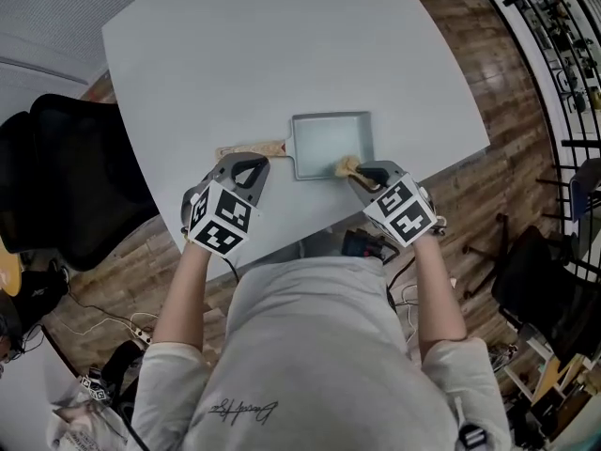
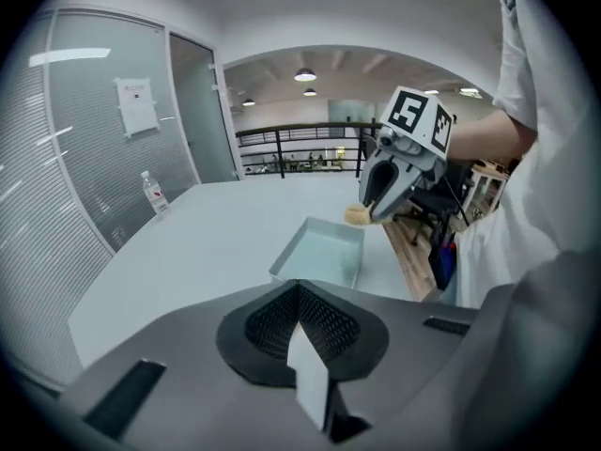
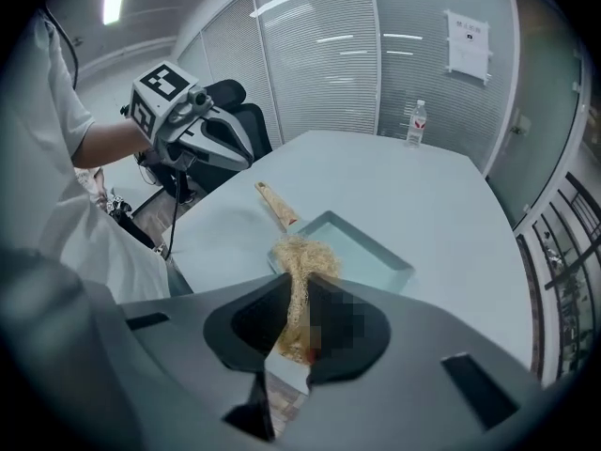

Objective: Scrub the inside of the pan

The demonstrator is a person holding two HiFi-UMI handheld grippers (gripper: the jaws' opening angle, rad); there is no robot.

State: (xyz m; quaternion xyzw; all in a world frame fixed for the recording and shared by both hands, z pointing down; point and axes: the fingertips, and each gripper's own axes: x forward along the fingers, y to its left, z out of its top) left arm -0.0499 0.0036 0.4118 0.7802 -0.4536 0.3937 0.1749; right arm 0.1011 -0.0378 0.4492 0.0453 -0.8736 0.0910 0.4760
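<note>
Near the worktop's (image 1: 235, 54) front edge sits the square pan (image 1: 324, 139), its wooden handle (image 1: 252, 148) pointing toward the left gripper (image 1: 248, 163), whose jaws are pressed together on nothing. The right gripper (image 1: 362, 171) pinches a fibrous scrubber (image 1: 347, 166) at the pan's near corner, ready to scrub, I'd say.

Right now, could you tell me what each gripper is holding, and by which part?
The right gripper pinches a tan fibrous scrubber by its near end; the bushy end sticks out beyond the jaws. The left gripper is shut on nothing.
</note>
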